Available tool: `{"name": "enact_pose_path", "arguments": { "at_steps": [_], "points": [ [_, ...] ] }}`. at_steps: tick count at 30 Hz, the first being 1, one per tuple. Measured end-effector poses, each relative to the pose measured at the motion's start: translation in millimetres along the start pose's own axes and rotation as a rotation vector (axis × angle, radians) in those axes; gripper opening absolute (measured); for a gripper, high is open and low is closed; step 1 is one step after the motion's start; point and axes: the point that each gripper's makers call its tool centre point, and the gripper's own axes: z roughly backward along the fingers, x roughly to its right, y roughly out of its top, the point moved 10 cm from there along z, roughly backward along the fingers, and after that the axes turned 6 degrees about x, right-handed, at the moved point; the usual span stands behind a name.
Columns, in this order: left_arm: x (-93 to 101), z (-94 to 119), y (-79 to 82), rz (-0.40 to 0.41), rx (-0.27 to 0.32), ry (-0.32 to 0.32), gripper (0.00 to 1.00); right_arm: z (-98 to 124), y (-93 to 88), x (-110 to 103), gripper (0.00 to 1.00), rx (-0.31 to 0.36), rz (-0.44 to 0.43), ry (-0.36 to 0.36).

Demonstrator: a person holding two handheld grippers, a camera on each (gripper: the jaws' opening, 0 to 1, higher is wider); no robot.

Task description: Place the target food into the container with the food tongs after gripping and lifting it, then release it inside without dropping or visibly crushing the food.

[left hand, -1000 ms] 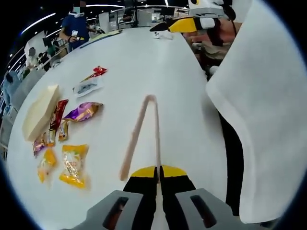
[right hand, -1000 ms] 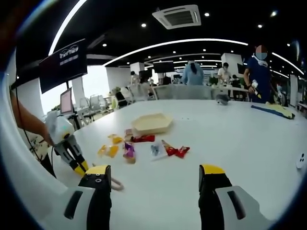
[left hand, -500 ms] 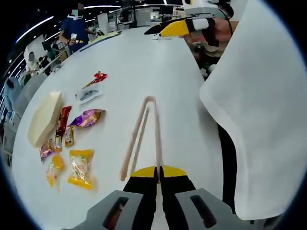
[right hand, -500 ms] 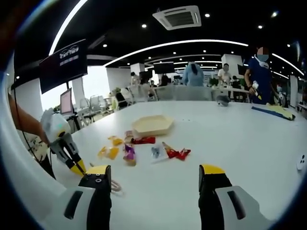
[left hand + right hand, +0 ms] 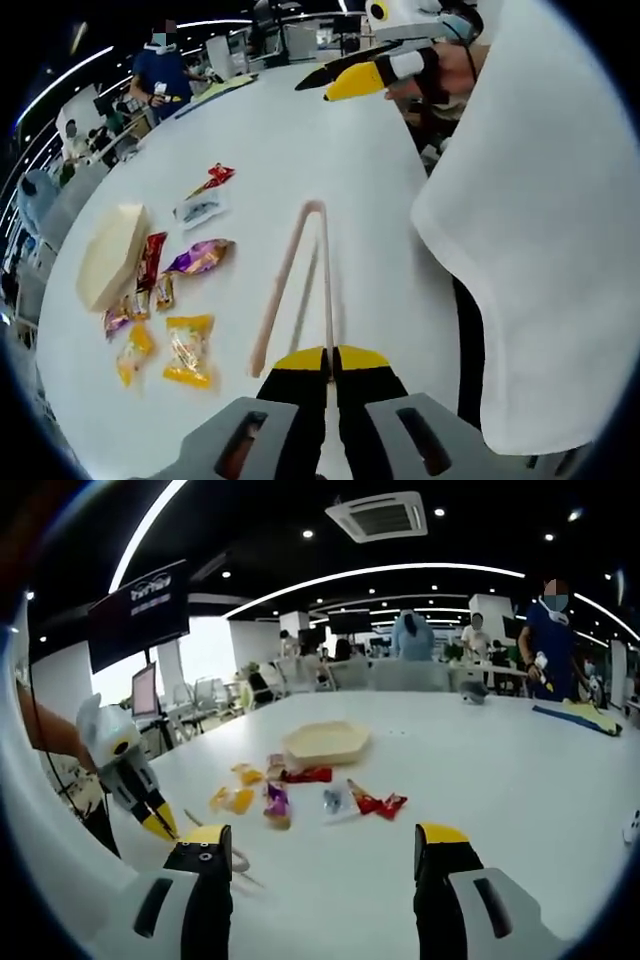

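My left gripper (image 5: 328,358) is shut on one arm of the wooden food tongs (image 5: 300,270), which point away from me, joined end far, over the white table (image 5: 300,130). Wrapped snacks lie to the left: yellow packets (image 5: 188,350), a purple one (image 5: 200,257), red ones (image 5: 150,260) and a clear one (image 5: 198,210). The beige hexagonal container (image 5: 110,255) sits beside them. My right gripper (image 5: 322,845) is open and holds nothing; it also shows far off as the right gripper (image 5: 335,80). In the right gripper view, the left gripper (image 5: 150,820) hovers left of the snacks (image 5: 275,802) and container (image 5: 325,742).
A person's white garment (image 5: 540,220) fills the right side of the left gripper view. People stand at the table's far side (image 5: 545,630). Dark and yellow sheets lie on the far right of the table (image 5: 585,715). Bare table (image 5: 500,770) stretches right of the snacks.
The left gripper has risen a little with the tongs, so the table looks farther and a shadow shows under them. The right gripper stays open and has barely shifted.
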Motion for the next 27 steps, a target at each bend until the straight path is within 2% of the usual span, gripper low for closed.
{"name": "enact_pose_path", "arguments": {
  "at_steps": [5,22,27],
  "points": [
    [-1.6,6,3.1,0.041,0.044,0.027,0.00,1,-0.8,0,0.75,-0.003,0.000,0.008],
    [5.2,19,21.1,-0.048,0.063,0.003,0.00,7,-9.6,-18,0.73,-0.029,0.004,0.071],
    [3.9,25,30.7,-0.058,0.104,-0.008,0.00,8,-10.7,-23,0.71,-0.029,0.003,0.087]
  ]
}}
